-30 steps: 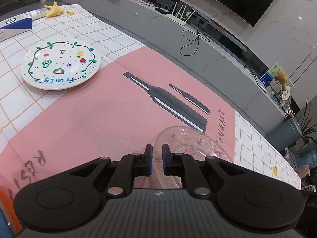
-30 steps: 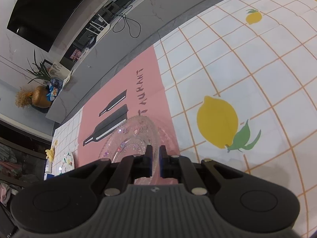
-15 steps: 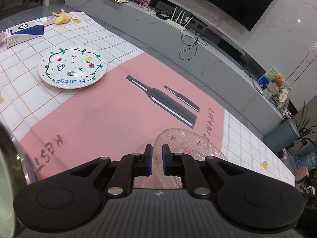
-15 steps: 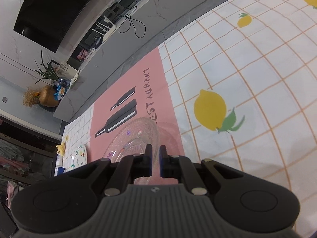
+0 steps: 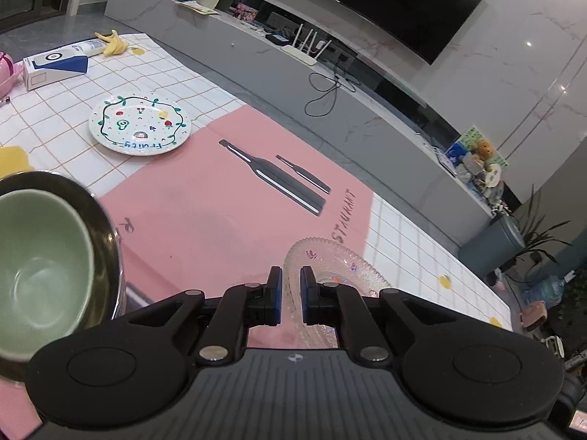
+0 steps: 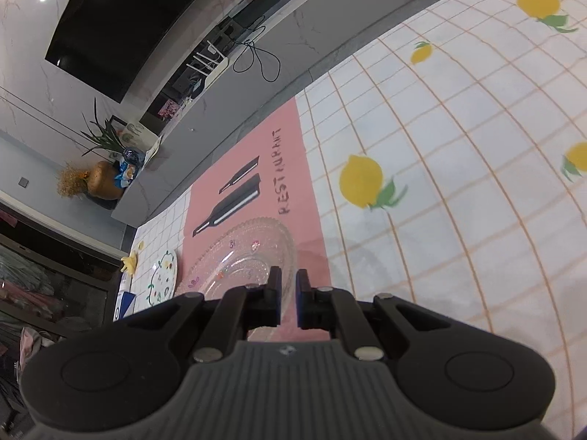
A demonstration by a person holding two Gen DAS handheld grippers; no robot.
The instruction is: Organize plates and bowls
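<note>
The pink mat (image 5: 205, 220) lies on the checked cloth (image 6: 458, 146). Above the mat's near edge hangs a clear glass plate (image 5: 330, 256). The left gripper (image 5: 291, 295) and right gripper (image 6: 288, 299) each pinch its rim, jaws clamped tight. Left of the mat, a green bowl (image 5: 40, 271) sits in a metal bowl (image 5: 104, 227). Past the mat's far left corner lies a fruit plate (image 5: 139, 123).

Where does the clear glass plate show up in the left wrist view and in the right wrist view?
Left wrist view: the glass plate is low and centre-right, its near rim clamped in the left claw.
Right wrist view: the glass plate is low and centre-left, its rim clamped in the right claw.
Shared landmark: the pink mat with the black bottle print, lying under the plate in both views.
</note>
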